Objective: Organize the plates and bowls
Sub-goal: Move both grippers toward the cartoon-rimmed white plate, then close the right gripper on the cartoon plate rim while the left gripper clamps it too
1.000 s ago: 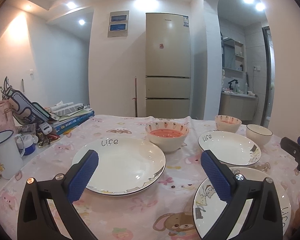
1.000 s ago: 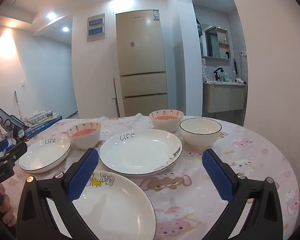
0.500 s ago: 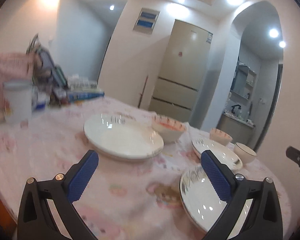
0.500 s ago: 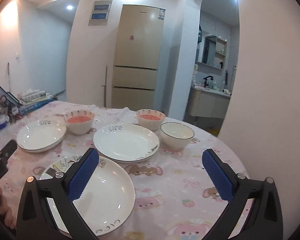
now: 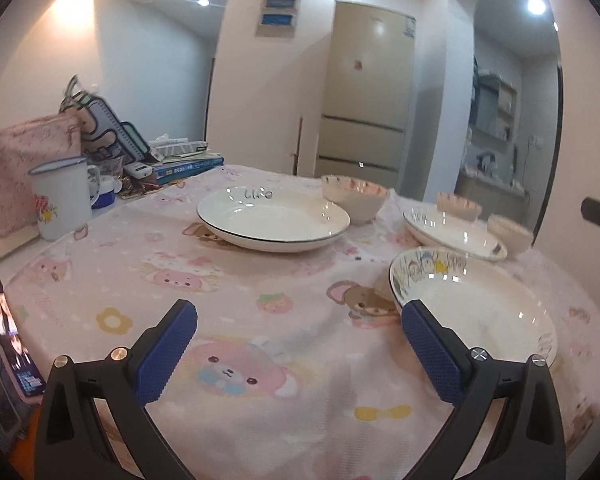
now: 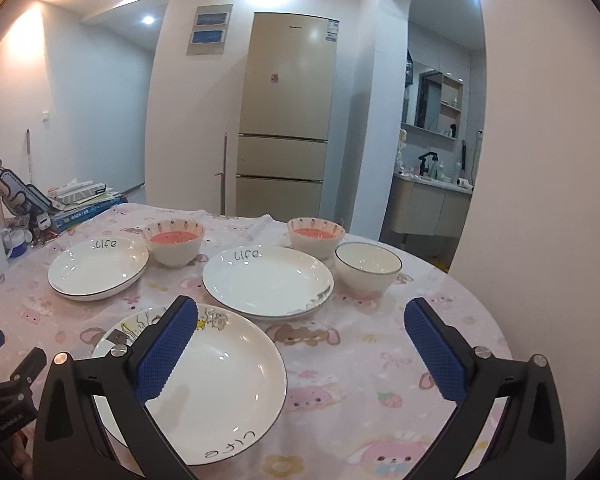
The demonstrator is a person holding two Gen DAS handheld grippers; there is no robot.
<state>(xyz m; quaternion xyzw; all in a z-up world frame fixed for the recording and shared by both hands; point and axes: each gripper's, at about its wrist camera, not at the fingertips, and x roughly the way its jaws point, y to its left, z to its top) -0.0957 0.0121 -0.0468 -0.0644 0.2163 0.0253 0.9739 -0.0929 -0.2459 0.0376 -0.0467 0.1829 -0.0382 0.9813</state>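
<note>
Three white "life" plates lie on the pink tablecloth: a left plate, a middle plate and a near plate. Two carrot-patterned bowls with red insides and a plain white bowl stand behind the plates. My left gripper is open and empty over the cloth, left of the near plate. Open and empty too, my right gripper hovers over the near plate's right edge.
A white enamel mug, a pink pouch and stacked books crowd the table's left side. The table's round edge curves close on the right. A fridge stands beyond the table.
The left gripper has pulled back and swung left, so the plates sit farther off and the mug is in view. The right gripper has drawn back and risen a little.
</note>
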